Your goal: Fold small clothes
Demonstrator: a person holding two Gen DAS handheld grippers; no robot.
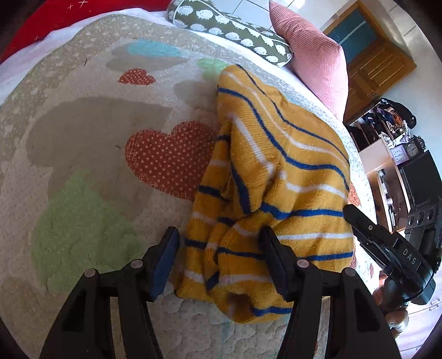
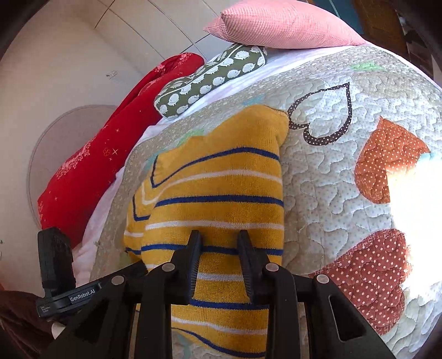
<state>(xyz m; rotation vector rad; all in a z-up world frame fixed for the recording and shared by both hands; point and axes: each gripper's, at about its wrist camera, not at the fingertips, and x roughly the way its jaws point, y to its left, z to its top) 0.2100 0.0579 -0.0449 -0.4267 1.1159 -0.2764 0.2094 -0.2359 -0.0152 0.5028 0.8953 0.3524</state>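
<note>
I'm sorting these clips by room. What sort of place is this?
Most likely a bedroom. The striped sweater lies on a bed's heart-patterned quilt, with a pink pillow and a hedgehog-print cushion at its head. A cluttered shelf and a clock stand beside it.

Heart-patterned quilt (image 1: 83,154) covers the bed. Pink cushion (image 1: 312,58) and hedgehog-print bolster (image 1: 229,30) sit upper right; red pillow (image 2: 91,165) lies left of frame.

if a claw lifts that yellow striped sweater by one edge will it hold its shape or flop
Probably flop: the yellow striped sweater is soft knit, already bunched into folds near the left claw. It looks light for its bulk. The fuzzy knit on the quilt likely drags and wrinkles rather than slides if pushed.
</note>
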